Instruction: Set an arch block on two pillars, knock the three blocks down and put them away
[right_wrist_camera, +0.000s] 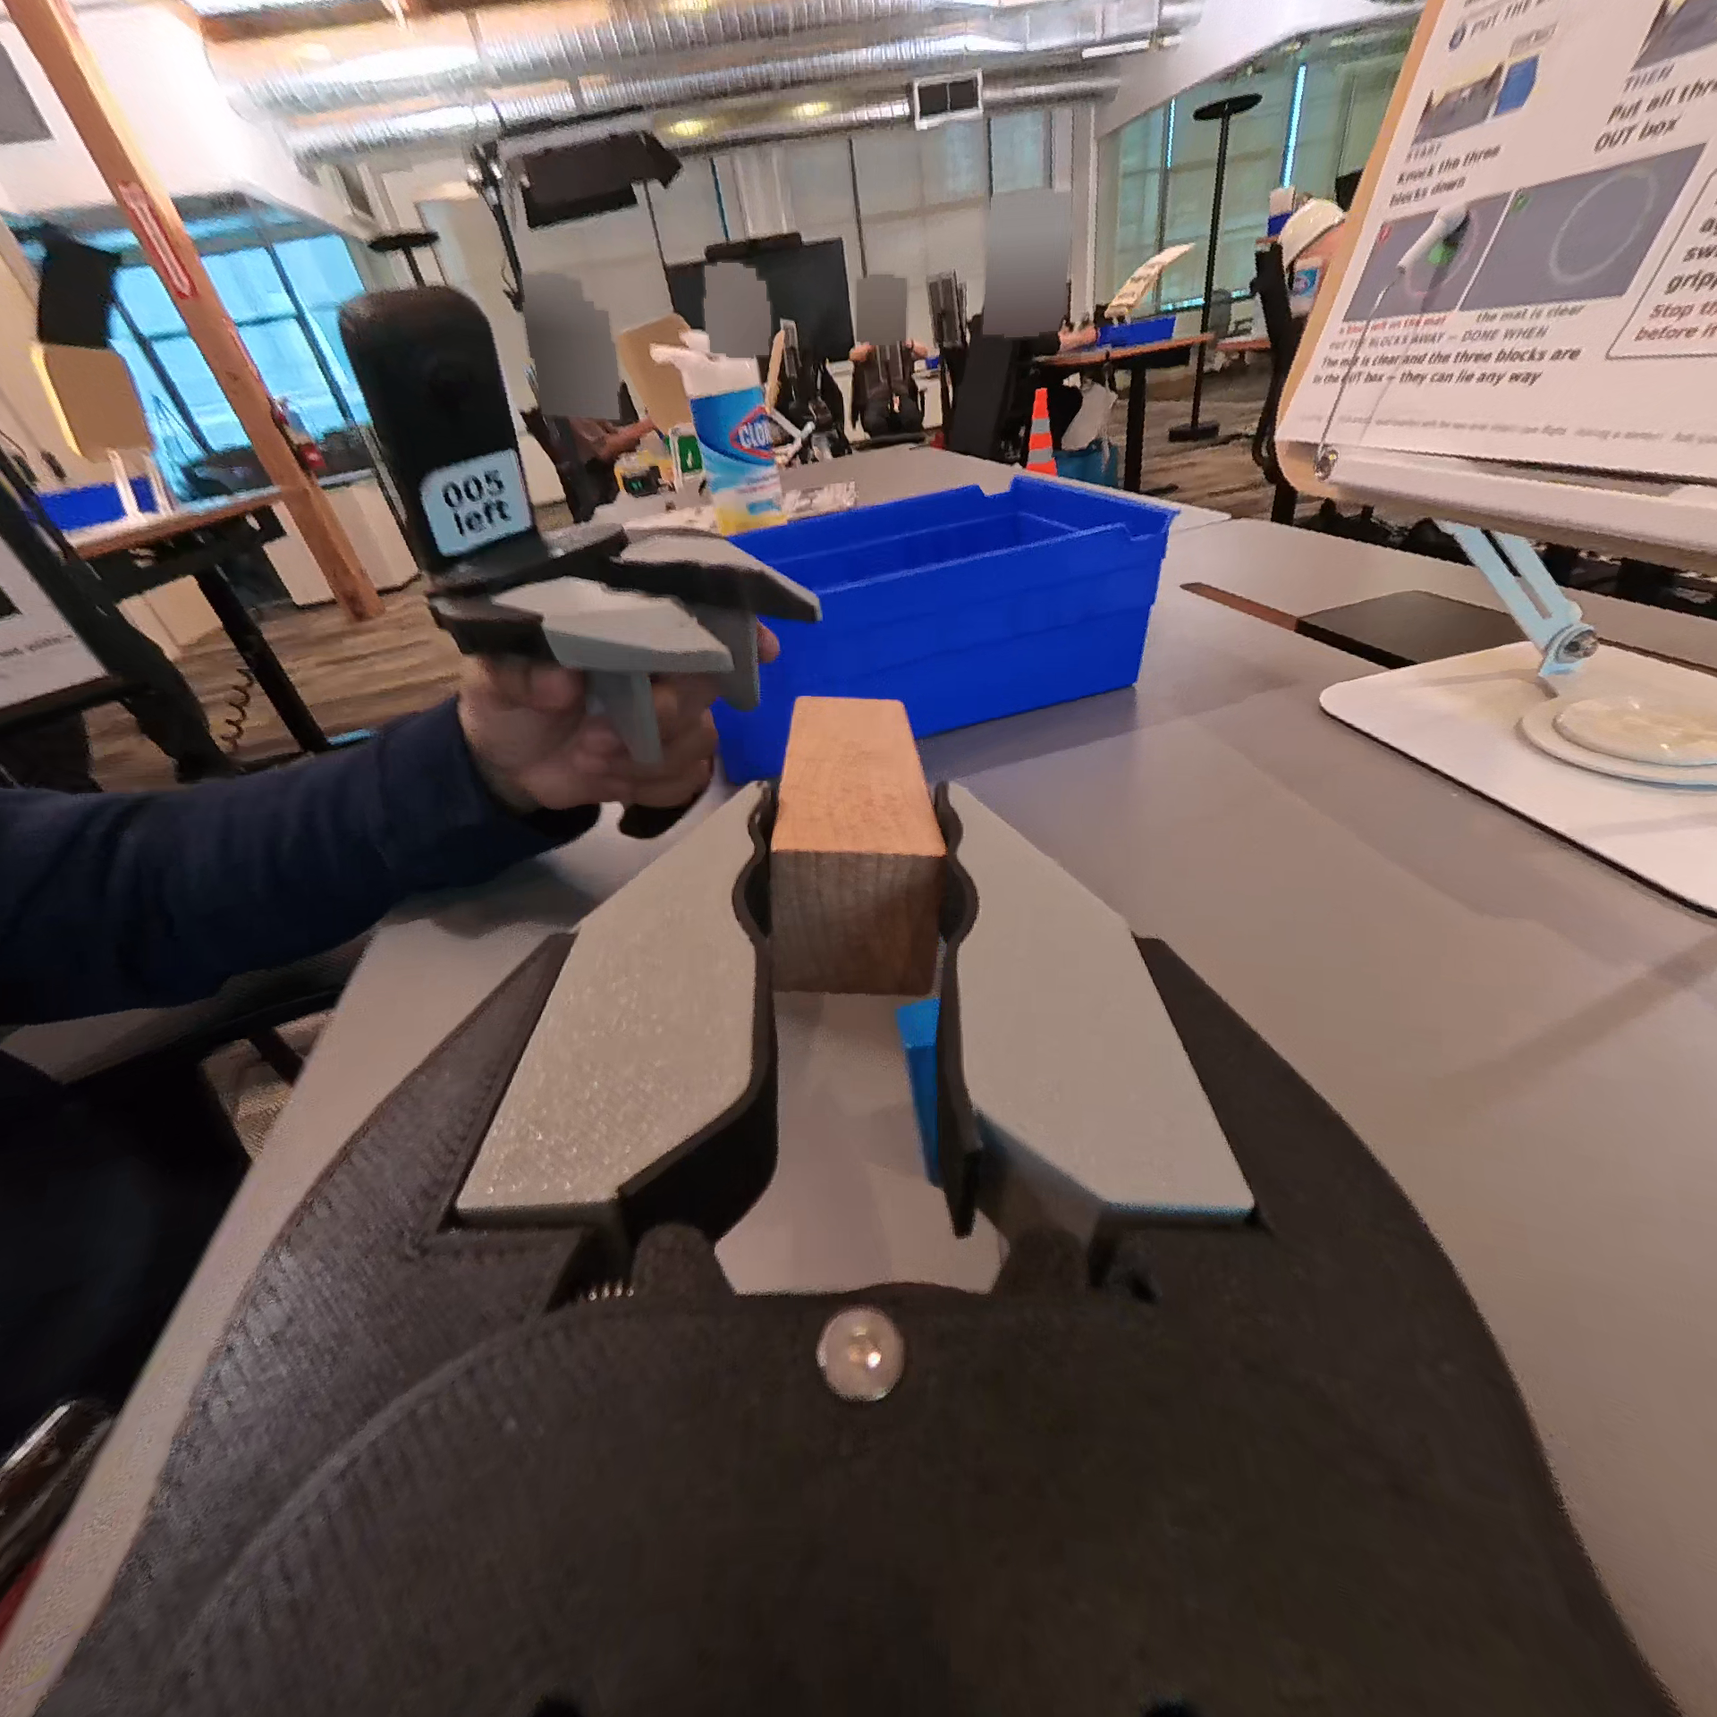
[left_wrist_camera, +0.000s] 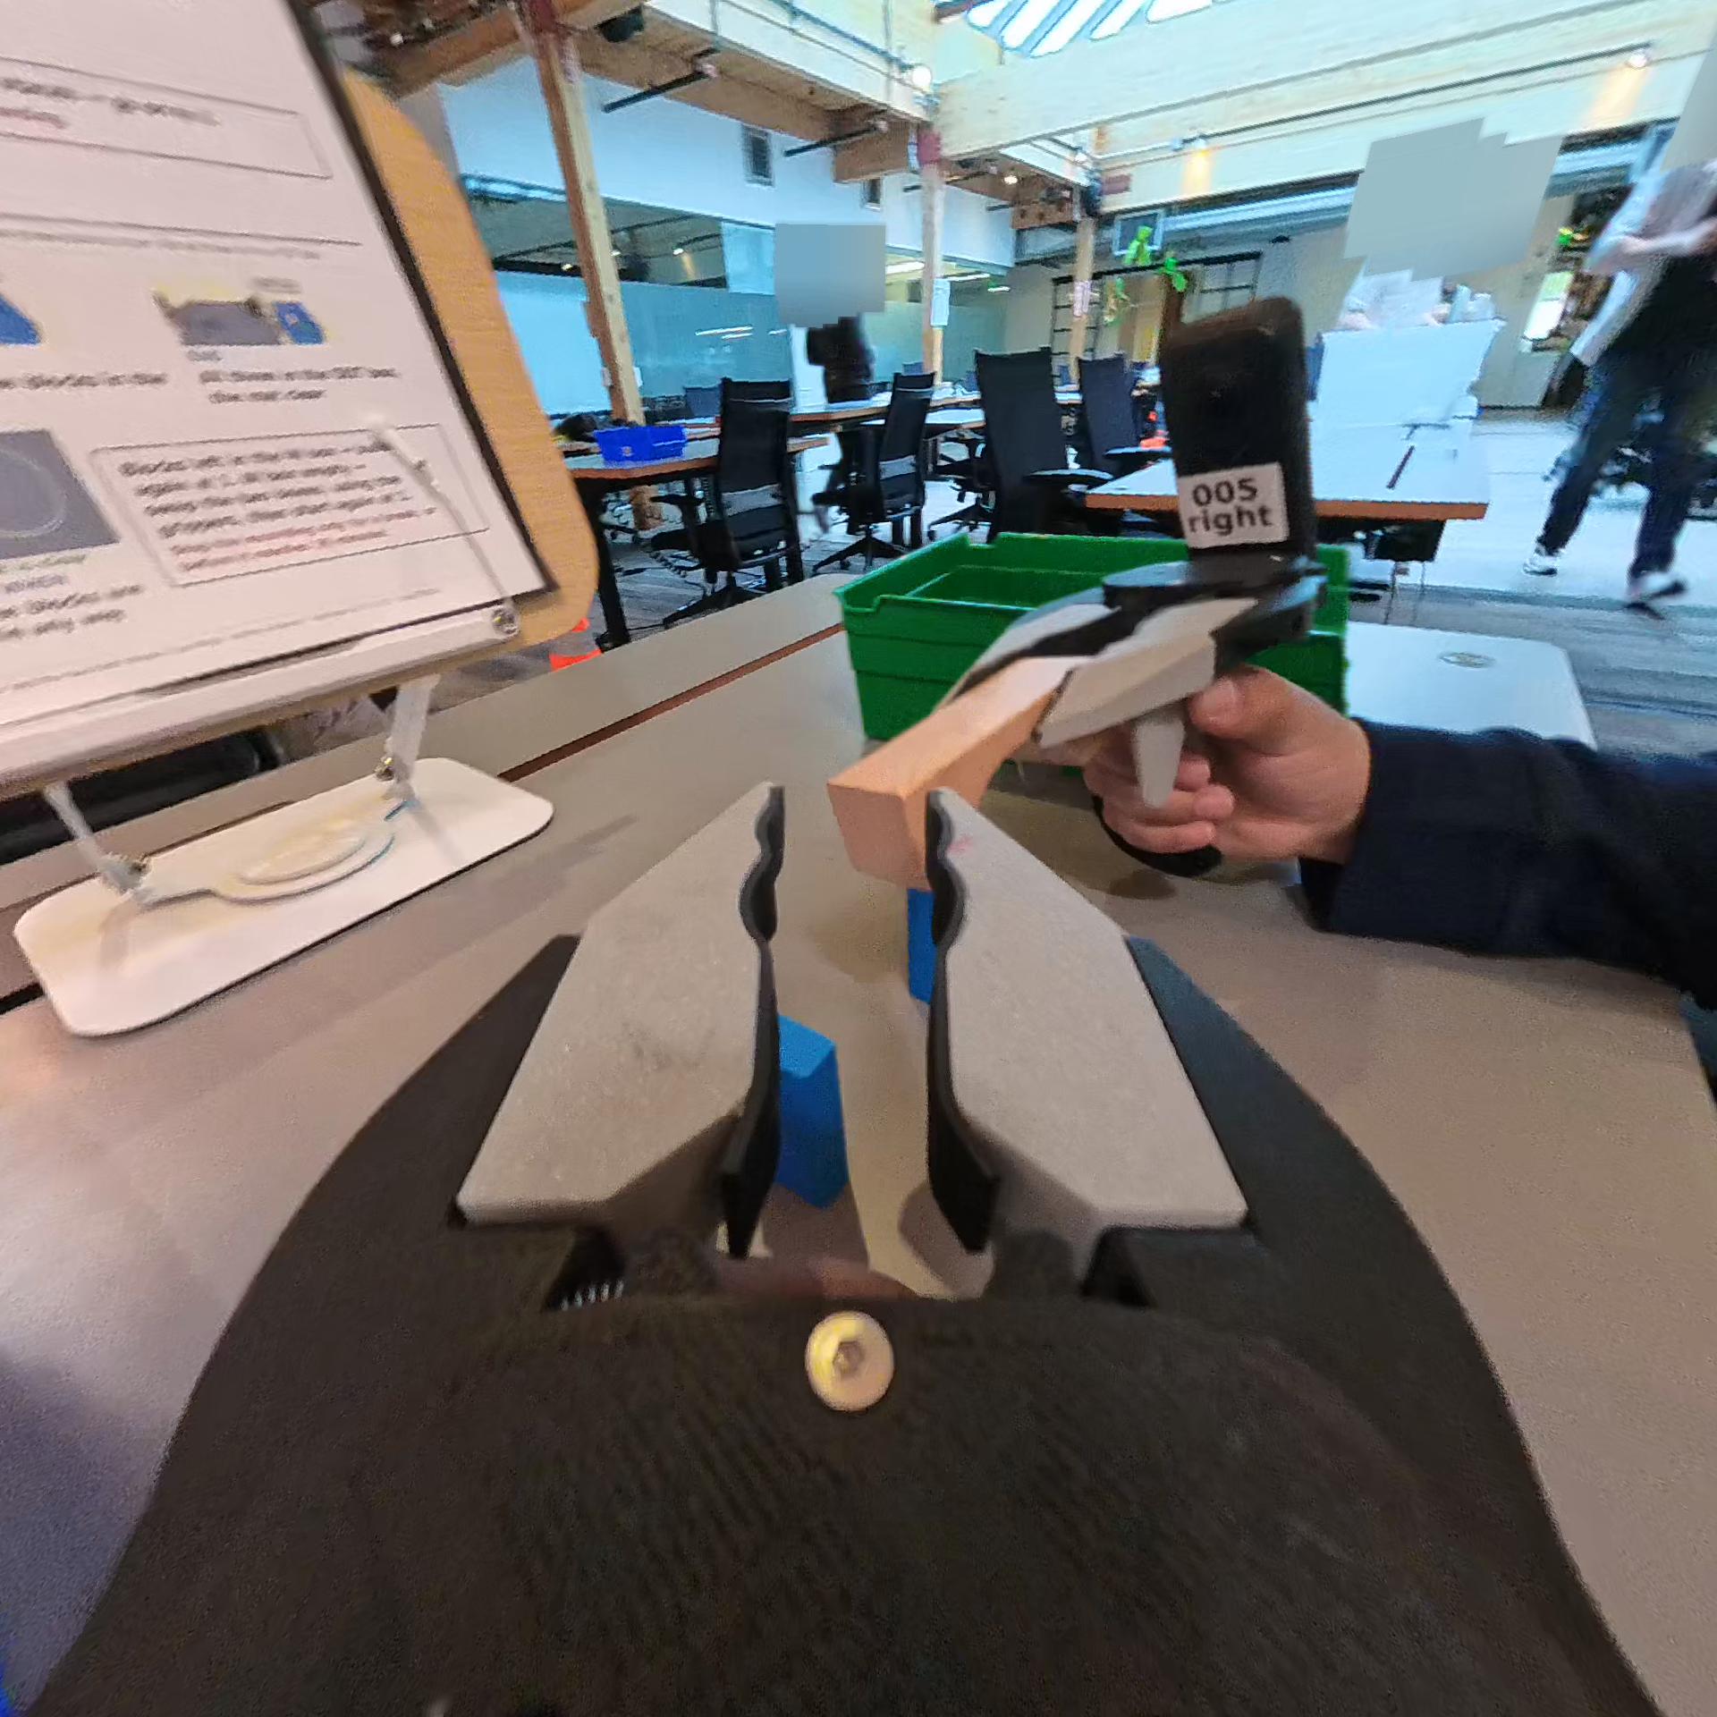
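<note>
Right gripper point(right_wrist_camera: 856, 873) clamped on wooden arch block point(right_wrist_camera: 850, 869): hard, probably light, best held by flat sides. Left gripper point(left_wrist_camera: 855, 859) apart, empty. Blue pillars point(left_wrist_camera: 808, 1106) below, half hidden.

Instruction sheet on white stand point(left_wrist_camera: 279, 892), cleaning-wipes canister point(right_wrist_camera: 739, 437), orange cone point(right_wrist_camera: 1041, 432), black office chairs point(left_wrist_camera: 762, 502) beyond grey table point(left_wrist_camera: 650, 688).

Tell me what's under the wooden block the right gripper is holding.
Under the wooden block, a blue block stands on the grey table. The right gripper covers most of it, so any contact with the wood is hidden.
</note>
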A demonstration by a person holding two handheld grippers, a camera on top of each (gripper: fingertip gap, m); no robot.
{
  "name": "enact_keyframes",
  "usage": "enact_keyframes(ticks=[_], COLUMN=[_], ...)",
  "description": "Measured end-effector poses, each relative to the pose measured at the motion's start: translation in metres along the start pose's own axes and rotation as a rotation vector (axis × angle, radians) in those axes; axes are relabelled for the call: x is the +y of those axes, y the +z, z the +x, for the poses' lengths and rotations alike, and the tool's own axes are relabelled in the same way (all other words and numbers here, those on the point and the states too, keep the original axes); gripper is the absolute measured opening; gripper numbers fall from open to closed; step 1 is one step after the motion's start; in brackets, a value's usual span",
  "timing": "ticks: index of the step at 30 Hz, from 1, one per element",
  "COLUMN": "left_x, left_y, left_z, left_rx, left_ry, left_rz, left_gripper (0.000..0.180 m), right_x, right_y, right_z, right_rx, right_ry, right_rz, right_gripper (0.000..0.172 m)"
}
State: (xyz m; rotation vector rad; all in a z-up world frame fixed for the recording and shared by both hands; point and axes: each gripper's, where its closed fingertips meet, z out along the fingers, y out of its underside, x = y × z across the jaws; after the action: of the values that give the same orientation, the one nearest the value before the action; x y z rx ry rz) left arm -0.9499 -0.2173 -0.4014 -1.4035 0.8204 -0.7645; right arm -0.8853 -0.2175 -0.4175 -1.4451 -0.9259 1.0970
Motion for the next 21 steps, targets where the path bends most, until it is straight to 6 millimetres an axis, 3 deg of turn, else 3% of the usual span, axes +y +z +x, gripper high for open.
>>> enact_keyframes(ticks=[7, 14, 21], left_x=[0.014, 0.027, 0.025], left_y=[-0.007, -0.002, 0.002], left_z=[-0.036, -0.030, -0.016], left_rx=[-0.092, -0.091, -0.011], left_ry=[-0.178, -0.108, -0.156], left_rz=[-0.041, -0.126, -0.106], left_gripper=[0.000, 0.000, 0.000], right_x=[0.003, 0.003, 0.012], right_y=[0.017, 0.033, 0.036], right_z=[-0.003, 0.000, -0.003], right_rx=[-0.067, -0.083, -0.096], right_ry=[-0.036, -0.047, -0.083], right_rz=[-0.039, -0.041, -0.091], right_gripper=[0.031, 0.031, 0.031])
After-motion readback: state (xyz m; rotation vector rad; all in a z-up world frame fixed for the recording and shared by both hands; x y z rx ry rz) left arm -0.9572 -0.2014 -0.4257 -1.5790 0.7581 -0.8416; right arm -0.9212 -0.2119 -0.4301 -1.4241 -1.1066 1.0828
